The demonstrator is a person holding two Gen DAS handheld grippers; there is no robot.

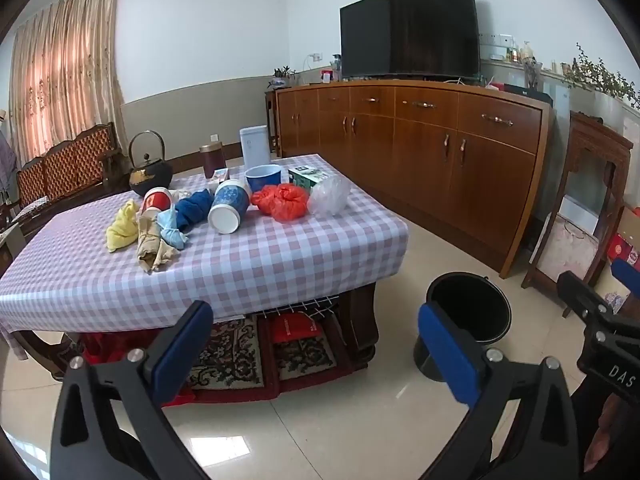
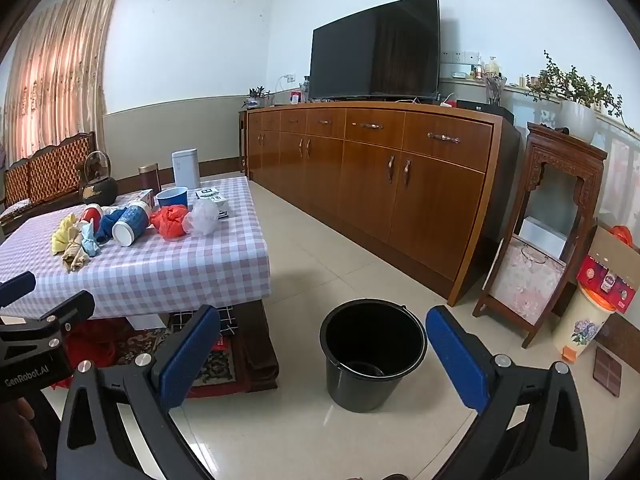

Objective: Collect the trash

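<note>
Nearest to the lens are the blue pads of the left hand-held gripper point(image 1: 316, 346), spread wide apart with nothing between them, so it seems ready for a first pick and not yet busy. Behind it stands the low bench with a lilac and white checked cloth point(image 1: 248, 264), and the trash lies in a loose row near the middle of it, probably so that each piece can be taken alone. From left to right I see a crumpled yellow cloth wad point(image 1: 122, 230), a rolled brown paper bundle point(image 1: 154, 248), a pale blue twisted wrapper point(image 1: 171, 232), a red and white paper cup lying on its side point(image 1: 157, 199), a dark blue crumpled cloth point(image 1: 194, 208), a blue patterned paper cup on its side with a white bottom point(image 1: 228, 208), a red crumpled plastic bag point(image 1: 282, 201) and a clear crumpled plastic wrap point(image 1: 329, 196). All pieces lie well back from the near edge of the cloth, so the front strip is free for an approach from above. At the right, the empty black plastic bucket with a wire handle point(image 2: 373, 354) stands on the tile floor just beside the bench corner, likely as the collection bin; the floor around it is bare. The right hand-held gripper point(image 2: 324, 350) is also wide open and holds nothing, with the bucket showing between its blue pads.
</note>
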